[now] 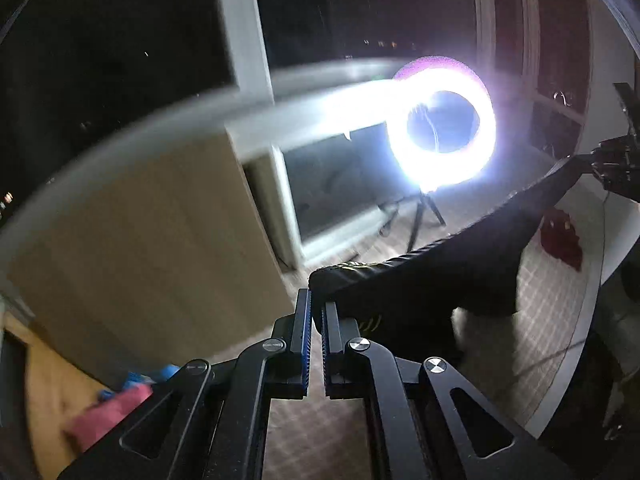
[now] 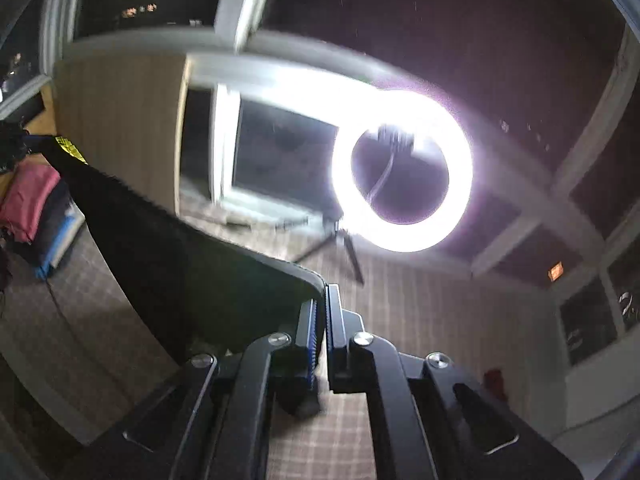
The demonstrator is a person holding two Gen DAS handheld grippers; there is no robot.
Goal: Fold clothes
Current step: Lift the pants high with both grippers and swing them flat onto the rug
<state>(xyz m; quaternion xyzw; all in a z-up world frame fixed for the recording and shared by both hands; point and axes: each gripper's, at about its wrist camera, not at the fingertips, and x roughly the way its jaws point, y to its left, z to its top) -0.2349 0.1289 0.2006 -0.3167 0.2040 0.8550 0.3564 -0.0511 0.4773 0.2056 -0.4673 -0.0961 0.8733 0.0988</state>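
A black garment [image 1: 440, 280] with a ribbed hem and yellow markings hangs stretched in the air between the two grippers. My left gripper [image 1: 317, 304] is shut on one end of it; the cloth runs up and right to the right gripper [image 1: 612, 160], seen far off. In the right wrist view my right gripper [image 2: 322, 300] is shut on the other end of the black garment [image 2: 180, 248], which stretches left and up to the left gripper [image 2: 12, 140] at the frame's edge. Both views are blurred by motion.
A bright ring light [image 1: 442, 124] on a tripod [image 1: 424, 216] stands ahead by dark windows, glaring into both views [image 2: 402, 170]. Folded red and blue clothes [image 2: 32, 208] lie at the left, also low left [image 1: 108, 412]. A red cloth [image 1: 560, 236] lies on the checked carpet [image 1: 540, 320].
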